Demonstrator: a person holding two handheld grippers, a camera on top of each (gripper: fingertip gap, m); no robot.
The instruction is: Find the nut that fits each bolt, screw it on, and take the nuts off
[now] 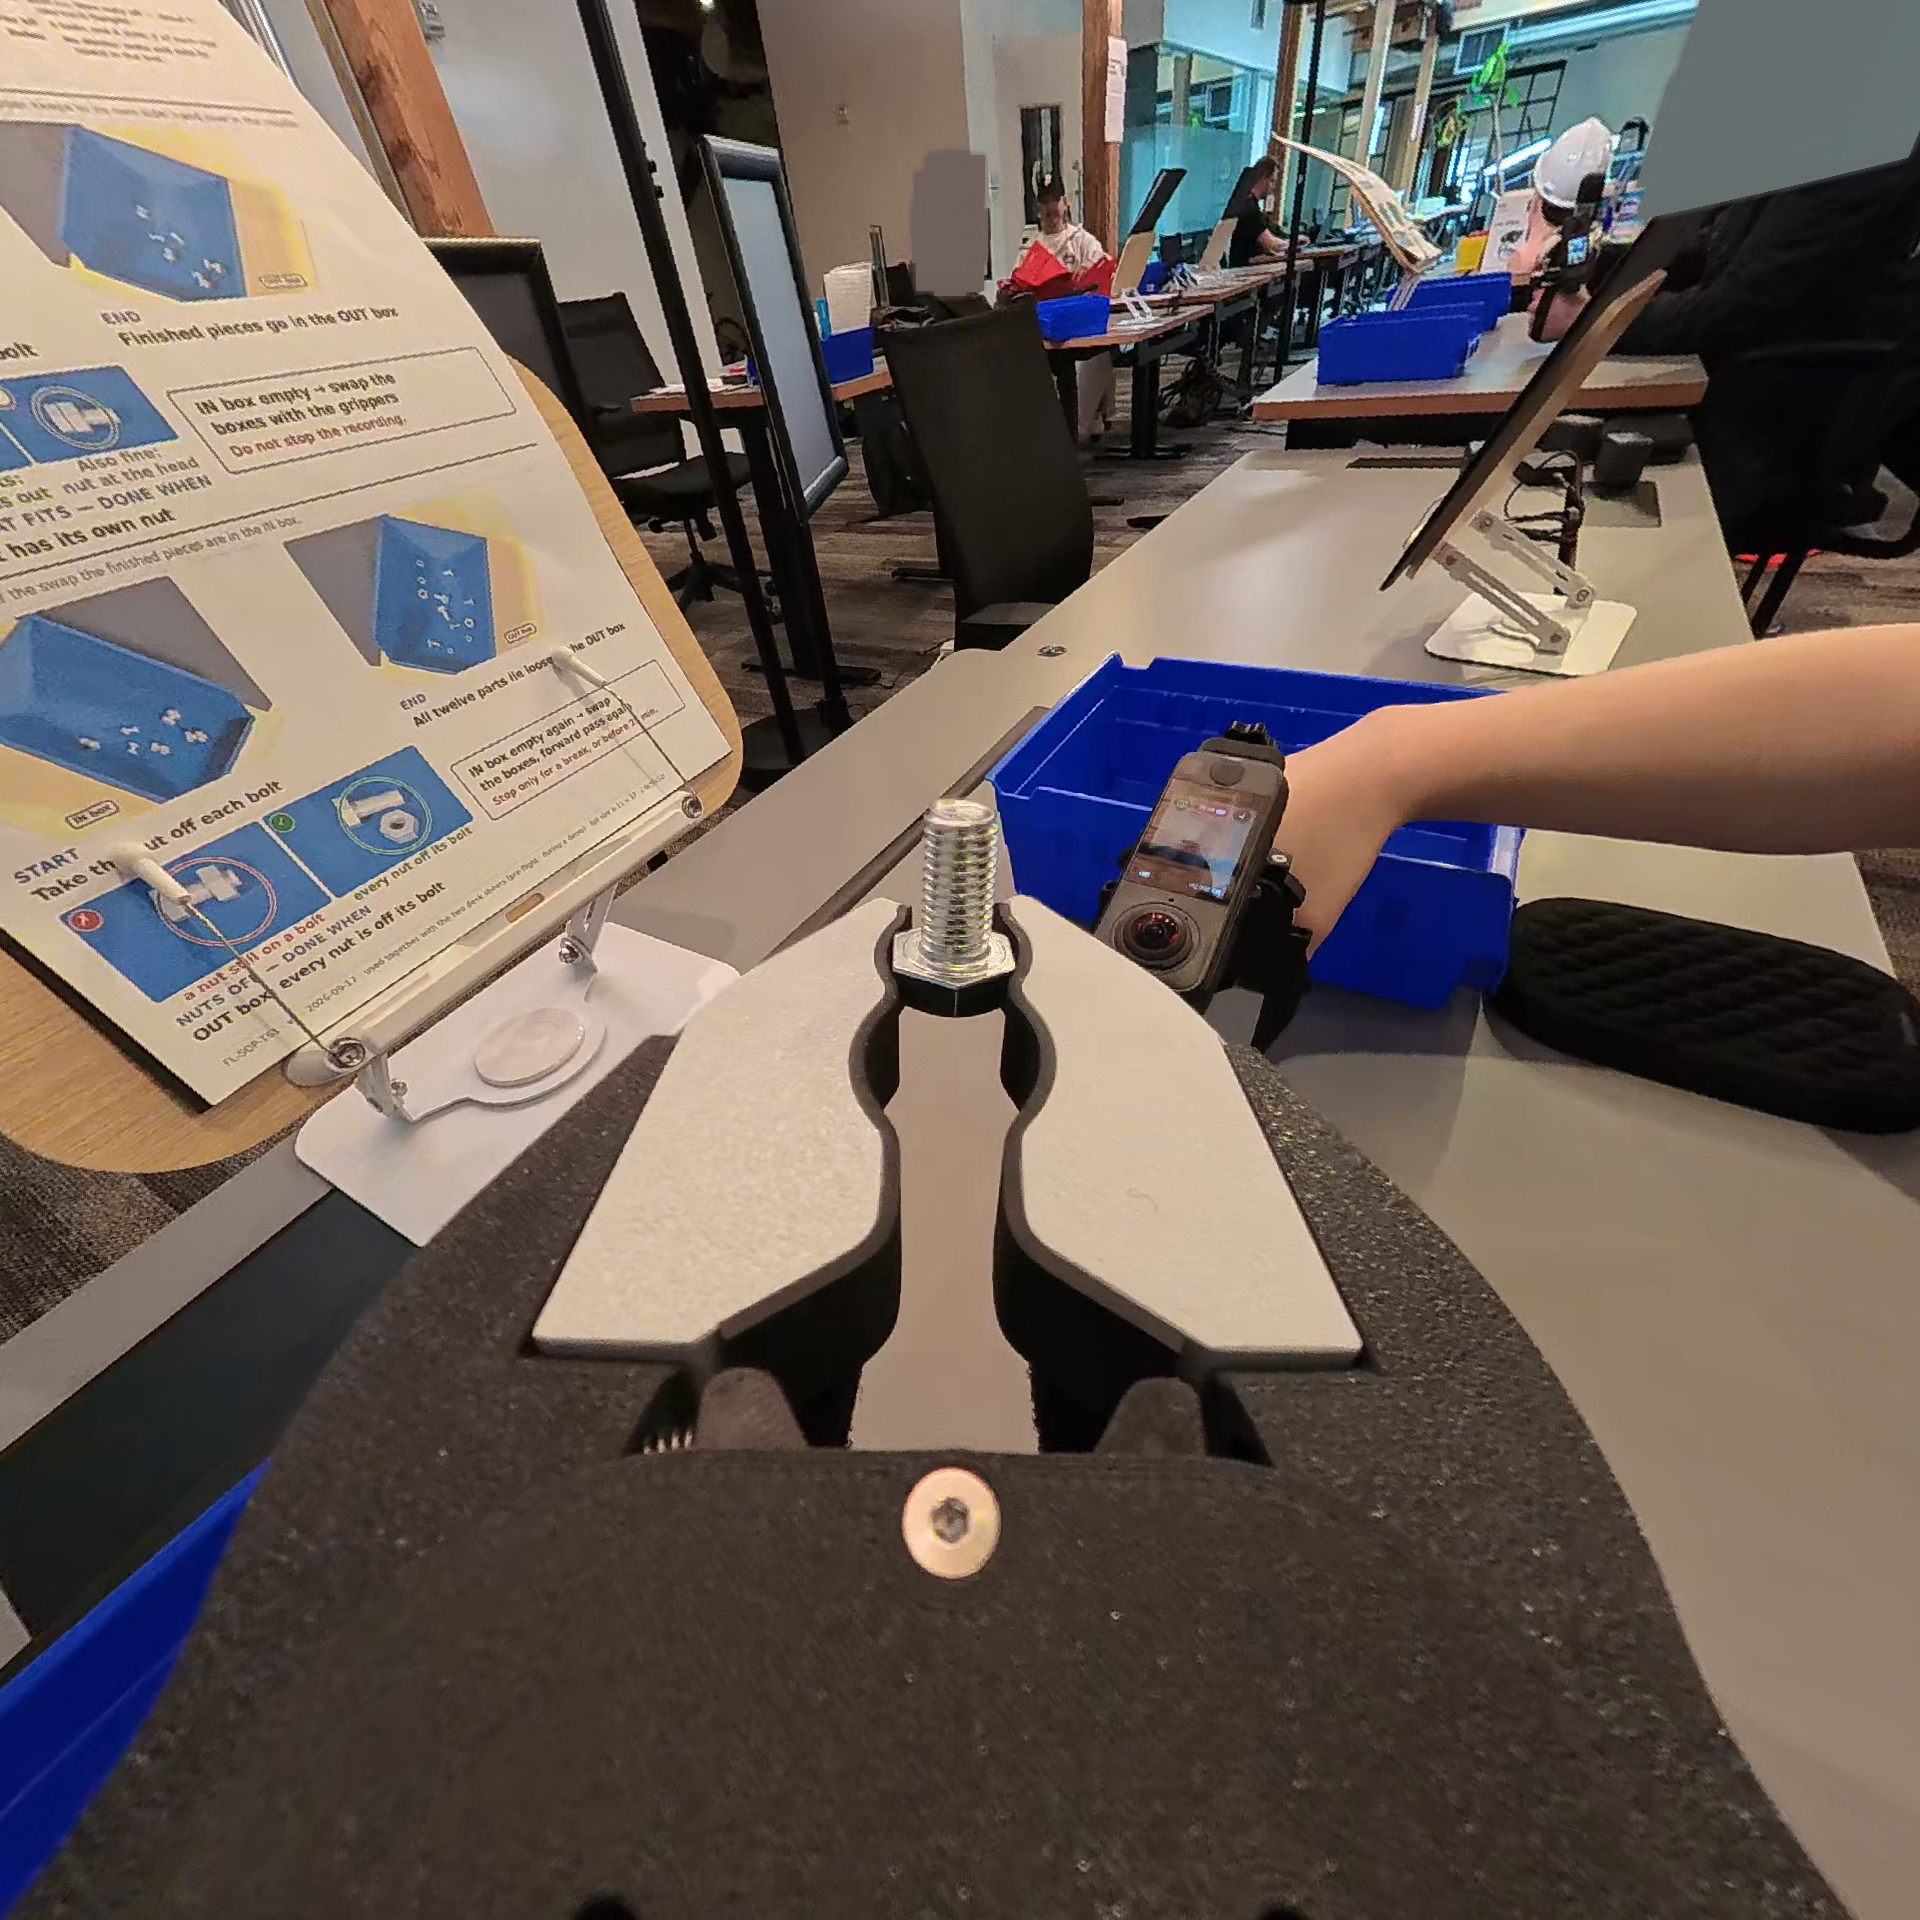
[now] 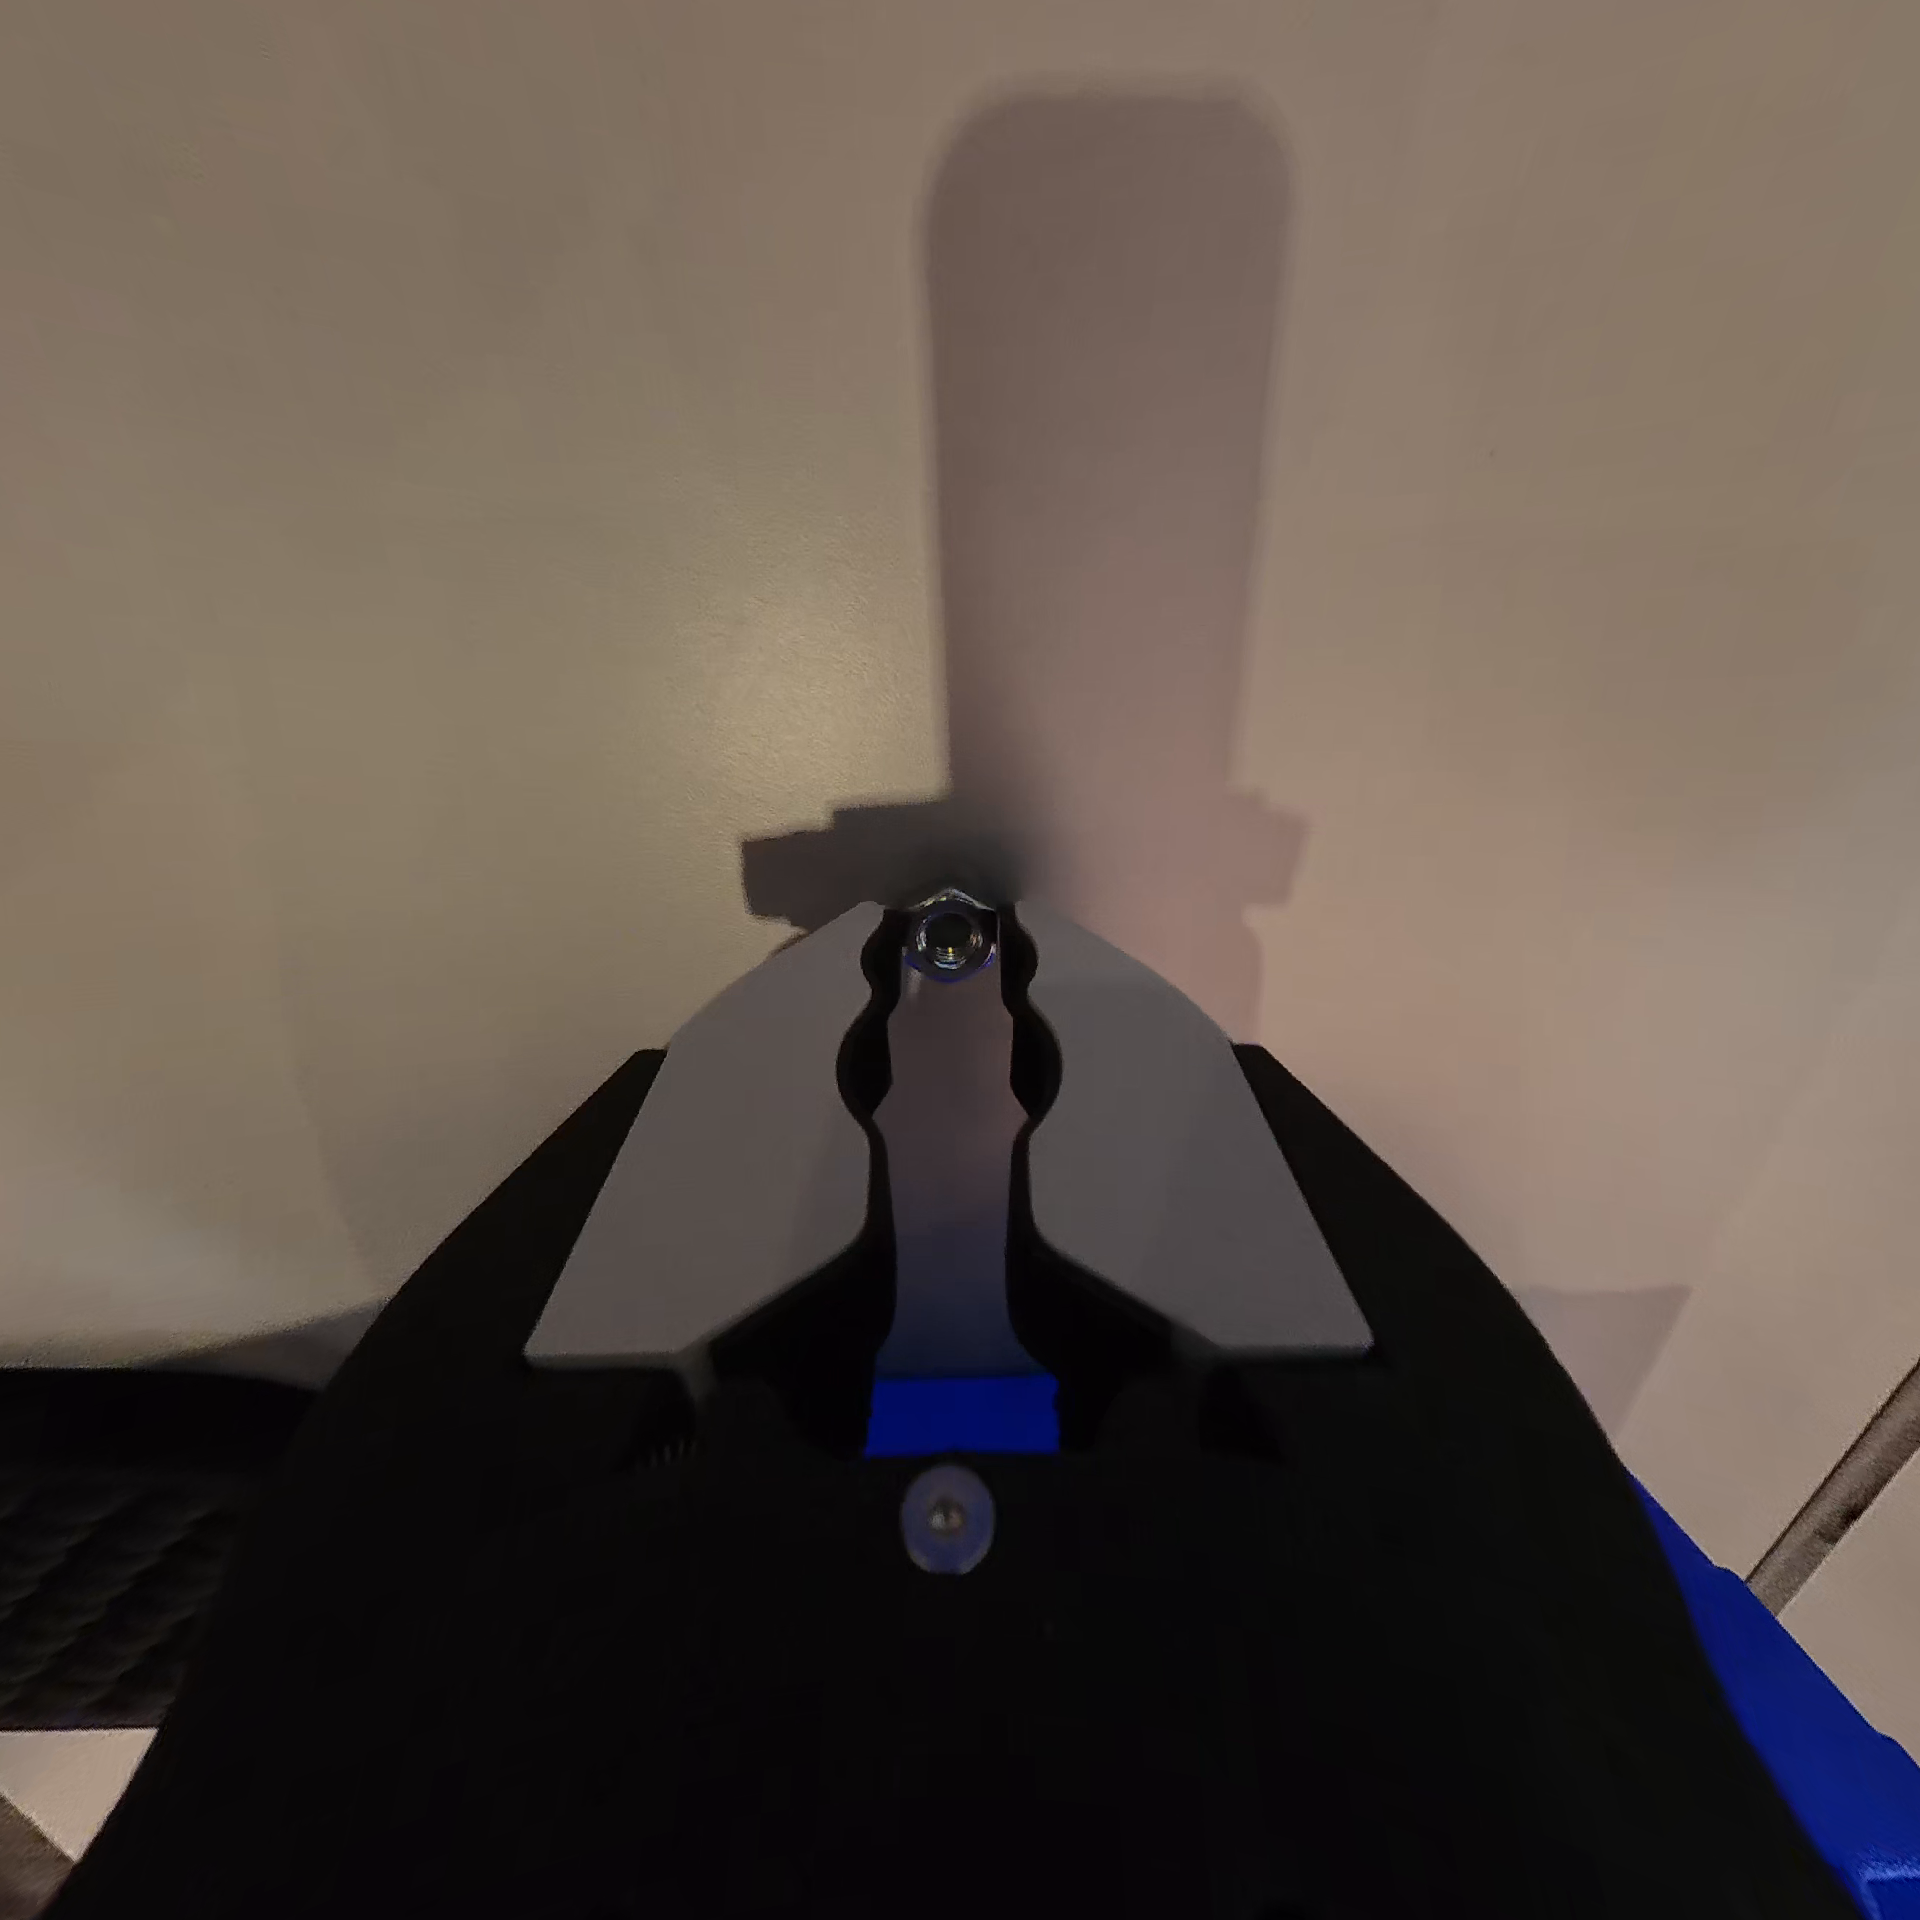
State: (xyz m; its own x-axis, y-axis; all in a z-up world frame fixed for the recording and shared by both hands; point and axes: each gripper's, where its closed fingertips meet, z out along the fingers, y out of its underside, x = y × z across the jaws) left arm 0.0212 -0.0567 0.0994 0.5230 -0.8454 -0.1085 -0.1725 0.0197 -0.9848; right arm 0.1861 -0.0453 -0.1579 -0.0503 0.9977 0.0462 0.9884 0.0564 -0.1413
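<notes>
My left gripper [image 1: 951, 961] is shut on a silver bolt [image 1: 958, 883], gripping it by the hex head, with the threaded shank standing upright and bare above the fingertips. My right gripper [image 2: 945, 940] is shut on a small silver nut [image 2: 943, 938], its hole facing the camera, held just above the pale desk surface [image 2: 520, 520]. In the left wrist view the right gripper's camera body [image 1: 1195, 873] and the hand holding it sit in front of a blue bin [image 1: 1247, 821], to the right of the bolt.
An instruction sheet on a wooden stand [image 1: 312, 582] stands at the left. A black padded mat [image 1: 1714, 1008] lies right of the blue bin. A tablet stand [image 1: 1527, 582] is farther back. Another blue bin edge [image 1: 94, 1662] is at the lower left. My right fingertips sit around 30 cm from my left ones.
</notes>
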